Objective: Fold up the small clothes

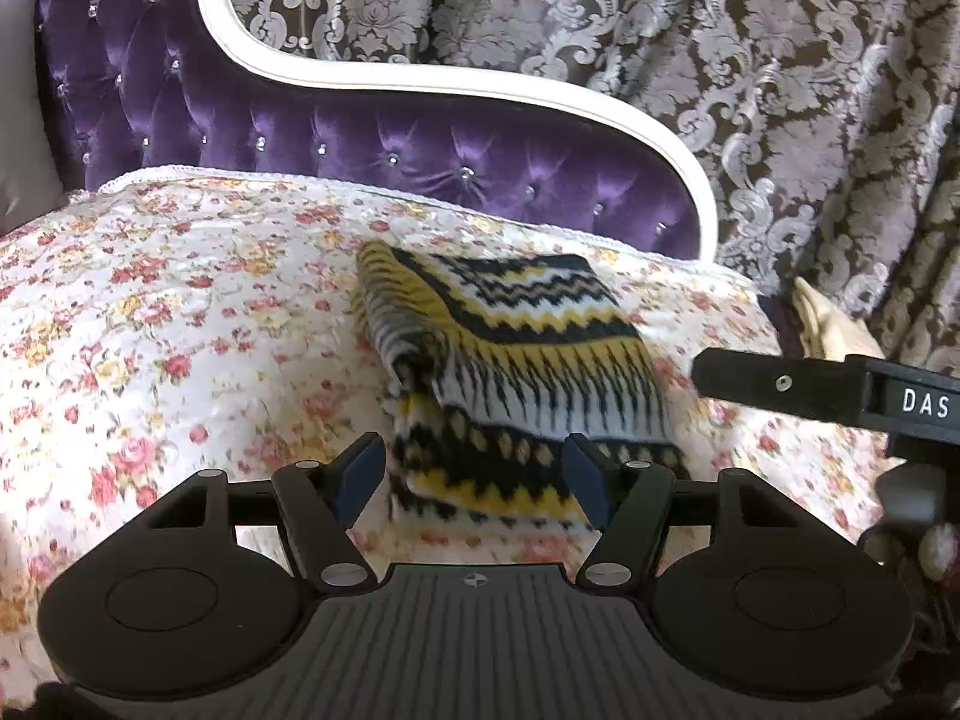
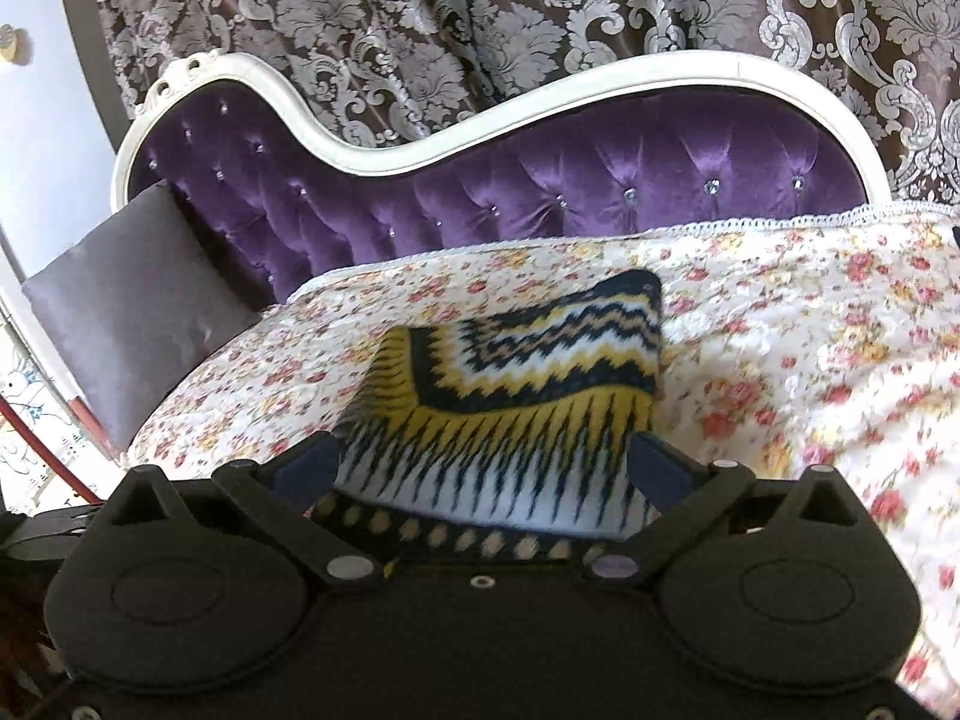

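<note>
A folded fleece garment (image 1: 510,330) with yellow, black and white zigzag bands lies on the floral quilt (image 1: 180,300). My left gripper (image 1: 474,474) hovers at its near edge. The jaws stand apart: the left pad is clear of the cloth and the right pad overlaps its corner in the picture. In the right wrist view the same garment (image 2: 528,372) lies just beyond my right gripper (image 2: 486,468), whose jaws are spread wide on either side without pressing it. One black finger (image 1: 750,381) of the right gripper reaches in from the right, beside the garment.
The quilt (image 2: 780,330) covers a chaise with a purple tufted back (image 1: 300,138) in a white frame. A grey cushion (image 2: 126,300) leans at its left end. A patterned curtain (image 2: 480,12) hangs behind. Something beige (image 1: 828,324) sits past the quilt's right edge.
</note>
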The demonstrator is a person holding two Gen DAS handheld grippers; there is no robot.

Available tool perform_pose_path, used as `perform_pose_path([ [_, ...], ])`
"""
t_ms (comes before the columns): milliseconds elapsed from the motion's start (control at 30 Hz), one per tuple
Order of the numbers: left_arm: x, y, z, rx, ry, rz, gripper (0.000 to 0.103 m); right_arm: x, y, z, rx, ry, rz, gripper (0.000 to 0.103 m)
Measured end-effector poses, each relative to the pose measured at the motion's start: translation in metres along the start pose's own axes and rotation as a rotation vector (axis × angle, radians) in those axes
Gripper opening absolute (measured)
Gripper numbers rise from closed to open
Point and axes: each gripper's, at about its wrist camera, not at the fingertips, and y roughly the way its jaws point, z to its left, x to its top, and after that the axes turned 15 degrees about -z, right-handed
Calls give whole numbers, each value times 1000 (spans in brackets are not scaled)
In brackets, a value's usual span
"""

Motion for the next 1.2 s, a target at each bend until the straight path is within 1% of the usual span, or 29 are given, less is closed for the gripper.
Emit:
perform_pose_path([
  [133, -6, -15, -2, -19, -18, 6, 64, -13, -16, 6, 30, 54, 29, 102],
  [233, -7, -26, -5, -31, -29, -6, 64, -18, -32, 11, 43, 73, 43, 102],
  [333, -8, -35, -11, -26, -23, -24, 64, -20, -49, 17, 28, 55, 41, 102],
  [433, -10, -44, -16, -18, -20, -44, 64, -20, -64, 23, -8, -3, 23, 102],
  [567, -14, -55, -22, 1, -12, -64, 64, -21, -78, 34, -48, -87, -15, 102],
  [700, -21, -65, -25, 30, -3, -81, 64, -24, -85, 46, -47, -143, -45, 102],
  [800, -28, -71, -22, 60, -15, -80, 64, -28, -89, 56, -40, -176, -70, 102],
  [967, -41, -81, -14, 98, -49, -68, 64, -32, -93, 64, -46, -174, -90, 102],
  [1033, -45, -83, -12, 120, -61, -59, 63, -35, -96, 69, -65, -187, -93, 102],
  [1100, -46, -84, -11, 137, -65, -50, 63, -37, -96, 72, -85, -198, -95, 102],
  [1200, -42, -85, -11, 161, -63, -53, 63, -40, -97, 72, -88, -181, -93, 102],
])
